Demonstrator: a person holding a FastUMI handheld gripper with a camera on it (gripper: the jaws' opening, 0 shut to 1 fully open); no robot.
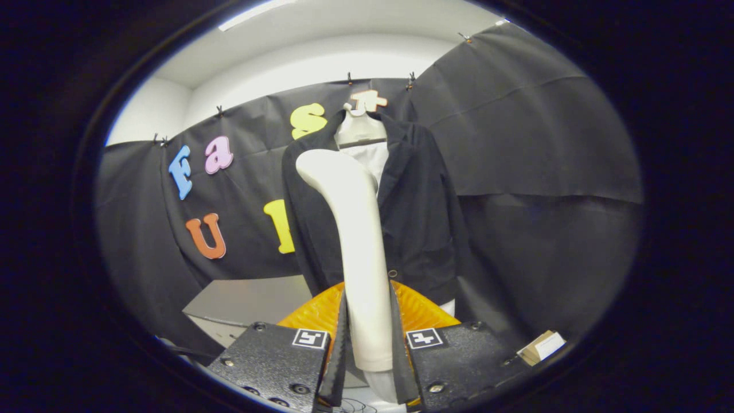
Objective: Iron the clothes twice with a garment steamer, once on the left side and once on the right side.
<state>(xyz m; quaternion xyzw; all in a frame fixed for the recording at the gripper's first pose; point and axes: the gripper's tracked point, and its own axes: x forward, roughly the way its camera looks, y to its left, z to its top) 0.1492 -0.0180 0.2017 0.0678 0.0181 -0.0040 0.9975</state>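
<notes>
Off to the left of the fingers a pale grey surface (252,301) runs back toward the booth's black cloth wall (516,143). An orange ribbed piece (312,312), rounded like a dome, sits low just ahead of the fingers and spreads out to both sides behind the steamer's handle.

The garment steamer (361,252) is a smooth off-white wand, narrow and tall, rising straight up from between the fingers and bending over to the left at its rounded head. The gripper (370,358) is clamped on its lower handle: both fingers press flat against the handle's left and right sides with no gap visible, so the steamer stands upright in the grasp.

Beyond the steamer hangs the clothes item, a black jacket (421,218), on a pale mannequin bust (360,129) with a white shirt front (375,160) showing in the open collar. The jacket is open at the neck, its lapels fall to either side, and a small button shows near its lower front edge beside the handle. The steamer's head stands in front of the jacket's left-hand panel, at chest height; whether it touches the cloth cannot be told.

Further right, down beside the right finger, lies a small cardboard box (542,347) with a white label.
</notes>
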